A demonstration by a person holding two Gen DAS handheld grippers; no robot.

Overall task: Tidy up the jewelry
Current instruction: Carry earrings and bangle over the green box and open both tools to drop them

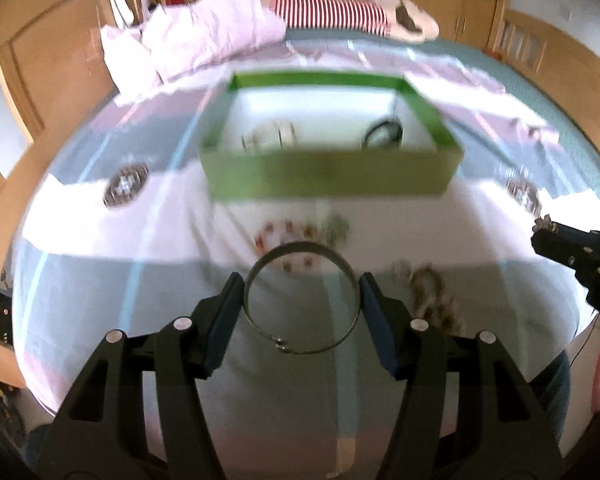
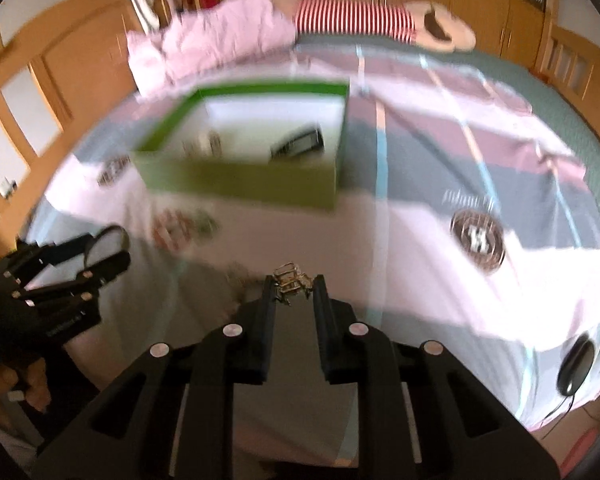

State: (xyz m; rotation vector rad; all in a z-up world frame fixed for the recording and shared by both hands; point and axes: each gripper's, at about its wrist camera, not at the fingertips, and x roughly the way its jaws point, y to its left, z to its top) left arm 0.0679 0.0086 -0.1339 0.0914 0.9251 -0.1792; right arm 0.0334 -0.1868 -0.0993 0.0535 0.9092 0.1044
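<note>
- The left gripper [image 1: 302,298] is holding a thin metal bangle [image 1: 301,298] between its two blue pads, one pad pressing on each side of the ring.
- The bangle is sitting flat across the gap, with its small clasp on the near side, close to the camera.
- The right gripper [image 2: 293,285] is pinching a small gold chain piece [image 2: 290,282] right at its fingertips, with its jaws nearly pressed together.
- The gold piece is sticking out a little past the tips, on the far side.
- A green box [image 1: 328,178] is sitting on the bed cover [image 1: 100,272], farther away than both grippers.
- In the left wrist view the box is straight ahead of the left gripper; in the right wrist view it is ahead and a bit to the left.
- Inside the box, a pale beaded piece [image 1: 268,136] is lying on the left and a dark ring [image 1: 383,133] is lying on the right. Both are blurry.
- A bracelet with red beads [image 1: 288,242] is lying on the bed cover between the box and the left gripper.
- A brown beaded string [image 1: 430,292] is lying on the cover just to the right of the left gripper.
- Pink bedding [image 1: 204,40] is piled at the far end of the bed.
</note>
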